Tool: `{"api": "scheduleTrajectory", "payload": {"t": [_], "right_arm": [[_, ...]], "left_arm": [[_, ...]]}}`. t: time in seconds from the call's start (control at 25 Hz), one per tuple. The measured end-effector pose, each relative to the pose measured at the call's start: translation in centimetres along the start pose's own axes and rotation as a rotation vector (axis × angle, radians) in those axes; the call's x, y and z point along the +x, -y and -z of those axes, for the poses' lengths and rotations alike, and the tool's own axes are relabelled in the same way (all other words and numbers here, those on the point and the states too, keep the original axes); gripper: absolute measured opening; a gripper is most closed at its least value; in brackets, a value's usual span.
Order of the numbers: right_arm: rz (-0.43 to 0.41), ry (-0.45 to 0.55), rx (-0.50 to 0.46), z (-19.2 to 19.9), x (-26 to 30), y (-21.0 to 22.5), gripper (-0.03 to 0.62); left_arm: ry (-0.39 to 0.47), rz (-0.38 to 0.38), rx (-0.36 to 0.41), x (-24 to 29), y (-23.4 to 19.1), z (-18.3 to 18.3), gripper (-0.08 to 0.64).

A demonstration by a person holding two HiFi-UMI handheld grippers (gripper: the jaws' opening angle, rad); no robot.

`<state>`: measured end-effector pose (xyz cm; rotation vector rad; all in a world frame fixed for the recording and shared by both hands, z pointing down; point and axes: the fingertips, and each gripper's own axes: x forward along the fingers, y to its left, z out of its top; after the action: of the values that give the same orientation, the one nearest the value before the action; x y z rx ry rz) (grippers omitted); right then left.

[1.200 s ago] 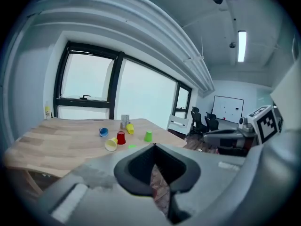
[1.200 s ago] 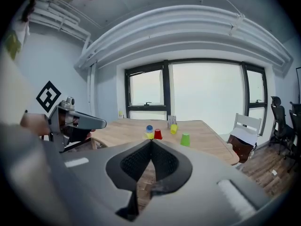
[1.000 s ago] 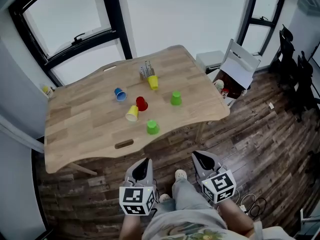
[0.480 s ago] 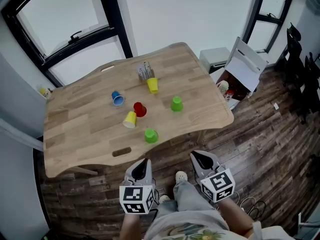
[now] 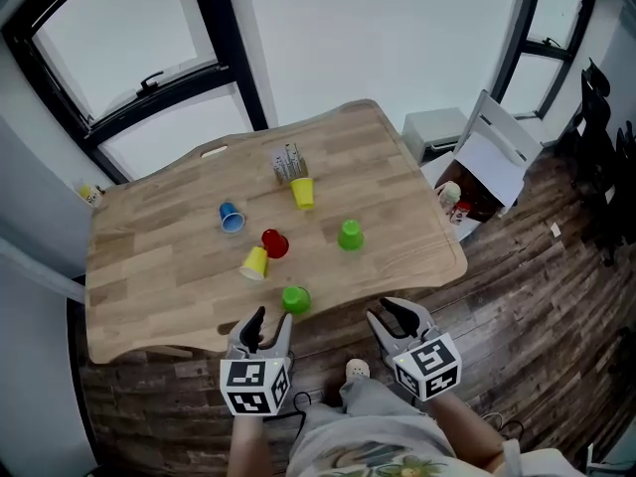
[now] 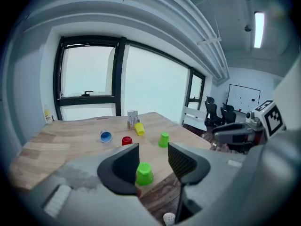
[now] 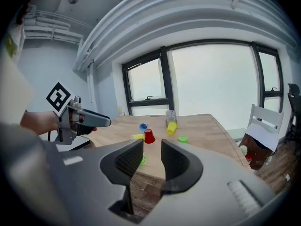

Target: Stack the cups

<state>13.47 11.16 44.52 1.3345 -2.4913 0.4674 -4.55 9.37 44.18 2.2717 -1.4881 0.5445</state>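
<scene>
Cups [image 5: 274, 243] scattered singly, all unstacked, on wooden table [image 5: 149, 256]

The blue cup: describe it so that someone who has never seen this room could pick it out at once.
Start at the wooden table below the big black-framed window. Among the cups scattered mid-table, look to the left end of the group in the head view, left of the red cup. The blue cup is the only blue one; the others are red, yellow or green.
</scene>
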Motion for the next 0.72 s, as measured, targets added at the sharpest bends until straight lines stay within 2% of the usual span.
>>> {"api": "scheduleTrajectory", "payload": {"t": [0.28,0.72], "right_arm": [[-0.038,0.003,-0.015,-1.2,1.8,2.4,0.109],[-0.096,-0.022,-0.006,-1.6,6.1,2.3,0.109]], "left_arm": [[-0.035,-0.081,0.03,2.5,-2.3,-1.3,0.218],[-0.115,-0.115,0.022,5.6,-6.8,-1.5,0.218]]}}
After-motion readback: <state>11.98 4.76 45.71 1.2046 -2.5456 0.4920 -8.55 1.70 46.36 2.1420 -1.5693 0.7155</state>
